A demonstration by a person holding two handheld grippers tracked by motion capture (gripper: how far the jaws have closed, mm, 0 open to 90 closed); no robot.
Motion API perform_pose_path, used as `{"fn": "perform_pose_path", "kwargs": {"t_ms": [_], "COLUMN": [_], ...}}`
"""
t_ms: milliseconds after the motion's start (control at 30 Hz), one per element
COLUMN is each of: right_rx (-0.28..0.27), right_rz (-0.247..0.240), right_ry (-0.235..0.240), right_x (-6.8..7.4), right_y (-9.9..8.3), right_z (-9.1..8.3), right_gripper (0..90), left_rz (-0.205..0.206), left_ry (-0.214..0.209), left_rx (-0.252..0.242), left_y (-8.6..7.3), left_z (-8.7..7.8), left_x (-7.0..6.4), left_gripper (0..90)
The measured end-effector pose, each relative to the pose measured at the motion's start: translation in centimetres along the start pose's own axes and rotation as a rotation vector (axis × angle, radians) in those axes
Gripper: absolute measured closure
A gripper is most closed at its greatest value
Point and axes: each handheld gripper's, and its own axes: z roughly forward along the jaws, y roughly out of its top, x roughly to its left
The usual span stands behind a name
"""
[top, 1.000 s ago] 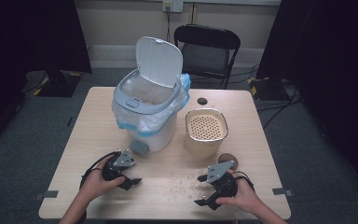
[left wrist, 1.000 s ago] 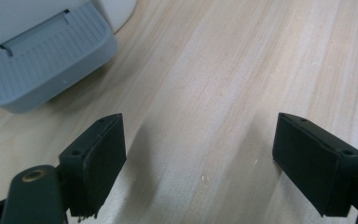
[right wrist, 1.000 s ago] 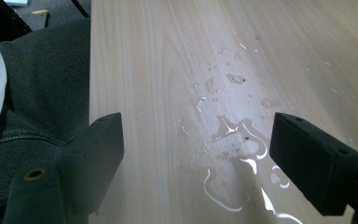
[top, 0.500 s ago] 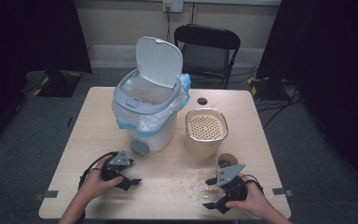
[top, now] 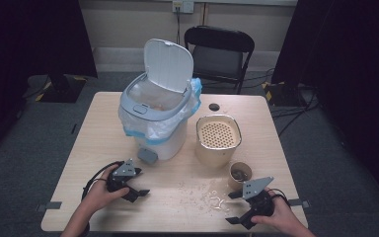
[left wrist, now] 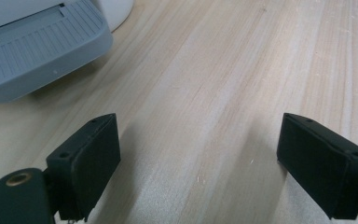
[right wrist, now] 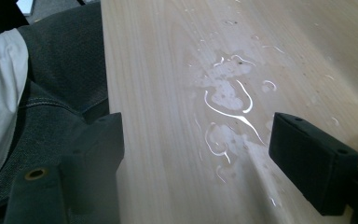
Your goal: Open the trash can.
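Observation:
A white pedal bin (top: 159, 129) with a grey rim, a blue-edged liner and its lid up stands mid-table. Right of it sits a beige container (top: 218, 136) with a perforated top, and a small brown cup (top: 240, 174) stands in front of that. A wet spill with crumbs (top: 213, 198) (right wrist: 228, 109) lies near the front edge. My left gripper (top: 138, 183) (left wrist: 198, 135) rests open on bare wood just in front of the bin's grey pedal (left wrist: 37, 46). At the front right, my right gripper (top: 231, 208) (right wrist: 198, 140) is open, with the spill between and beyond its jaws.
A small dark round object (top: 214, 106) lies at the table's back. A black chair (top: 219, 49) stands behind the table. The table's near edge (right wrist: 106, 93) runs beside my right gripper's left jaw, with the person's lap beyond it.
My right gripper has drawn back toward the front right corner, away from the middle of the table. The left gripper has stayed where it was.

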Motion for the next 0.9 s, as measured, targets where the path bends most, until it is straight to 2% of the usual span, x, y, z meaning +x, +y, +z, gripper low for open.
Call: {"fn": "perform_pose_path", "kwargs": {"t_ms": [367,400,700,900], "right_rx": [-0.008,0.000,0.007,0.002], "right_rz": [0.019,0.015,0.031,0.052], "right_ry": [-0.047,-0.064,-0.110,-0.169], "right_x": [-0.4,-0.4,-0.9,-1.7], "right_y": [-1.3,-1.4,-2.5,-3.1], "right_z": [-1.4,-1.6,-2.5,-3.2], "right_gripper": [17.6,17.4,17.5,16.6], "left_rz": [0.009,0.008,0.012,0.015], "left_ry": [-0.010,-0.010,-0.009,-0.017], "left_rx": [0.005,0.006,0.014,0.014], "left_y": [0.2,0.2,0.2,0.3], "left_z": [0.3,0.3,0.4,0.5], "left_x": [0.0,0.0,-0.1,-0.1], "left_gripper": [6.7,6.4,5.0,2.7]}}
